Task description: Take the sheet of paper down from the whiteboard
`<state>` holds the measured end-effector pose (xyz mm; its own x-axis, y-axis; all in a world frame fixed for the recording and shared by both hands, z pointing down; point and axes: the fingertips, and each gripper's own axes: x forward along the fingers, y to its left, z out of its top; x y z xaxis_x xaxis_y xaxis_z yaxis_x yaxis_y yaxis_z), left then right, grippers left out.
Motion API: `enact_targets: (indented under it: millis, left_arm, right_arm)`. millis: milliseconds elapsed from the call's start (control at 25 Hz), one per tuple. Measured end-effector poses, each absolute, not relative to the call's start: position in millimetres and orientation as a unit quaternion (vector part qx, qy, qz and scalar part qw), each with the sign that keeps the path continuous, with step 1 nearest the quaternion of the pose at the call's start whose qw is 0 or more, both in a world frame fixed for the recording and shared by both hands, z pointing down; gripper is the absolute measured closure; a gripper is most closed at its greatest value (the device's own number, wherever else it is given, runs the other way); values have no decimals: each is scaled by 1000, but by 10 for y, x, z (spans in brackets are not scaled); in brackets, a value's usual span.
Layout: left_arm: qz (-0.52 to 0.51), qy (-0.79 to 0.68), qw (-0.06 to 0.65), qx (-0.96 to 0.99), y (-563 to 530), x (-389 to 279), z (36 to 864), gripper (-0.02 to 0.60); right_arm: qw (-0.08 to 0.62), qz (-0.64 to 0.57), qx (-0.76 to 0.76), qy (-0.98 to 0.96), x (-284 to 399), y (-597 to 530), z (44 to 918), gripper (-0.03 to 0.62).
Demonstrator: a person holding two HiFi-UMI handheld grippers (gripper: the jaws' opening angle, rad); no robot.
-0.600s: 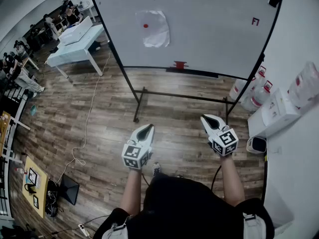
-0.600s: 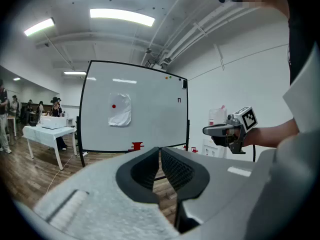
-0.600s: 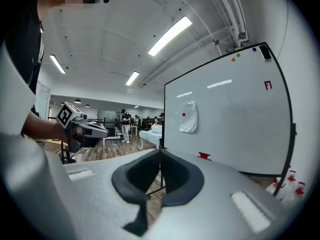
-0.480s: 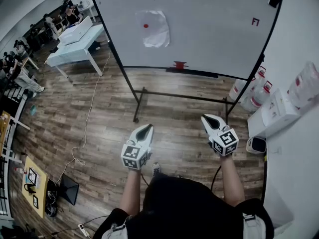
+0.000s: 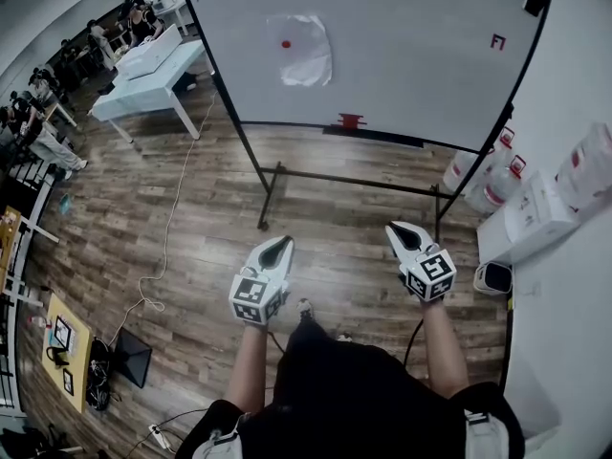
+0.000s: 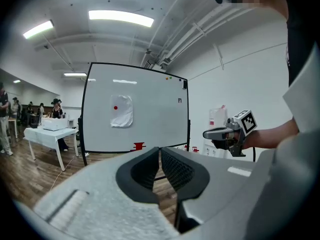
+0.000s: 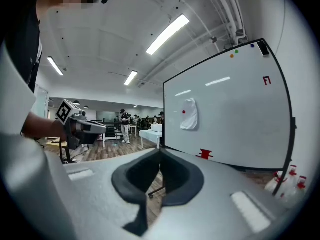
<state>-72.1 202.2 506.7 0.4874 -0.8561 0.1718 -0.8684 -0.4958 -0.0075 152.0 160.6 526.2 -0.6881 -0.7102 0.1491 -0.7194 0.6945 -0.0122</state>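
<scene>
A white sheet of paper (image 5: 306, 51) hangs on the whiteboard (image 5: 411, 55), pinned near its top left by a red magnet (image 5: 286, 43). The paper (image 6: 121, 111) also shows in the left gripper view and the paper (image 7: 190, 114) in the right gripper view, well ahead of both. My left gripper (image 5: 280, 244) and right gripper (image 5: 396, 229) are held side by side above the wooden floor, a good way short of the board. Both are shut with nothing between the jaws. In the left gripper view my right gripper (image 6: 206, 134) appears at the right.
The whiteboard stands on a black frame (image 5: 271, 194) with a red eraser (image 5: 351, 120) on its tray. White bottles and boxes (image 5: 528, 213) crowd the right wall. A white table (image 5: 148, 75) and several people (image 5: 48, 113) are at the left. A cable (image 5: 167, 247) trails over the floor.
The head view has shifted slightly, so the board and paper sit a little further right and lower. Both grippers have barely moved.
</scene>
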Motion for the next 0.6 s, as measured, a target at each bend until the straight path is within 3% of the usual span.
enact_targets:
  millis: [600]
  left_arm:
    - [72,-482,47,872,1504,-957,5087,555]
  right_arm:
    - [85,38,395,-914,1222,1180,5287,589]
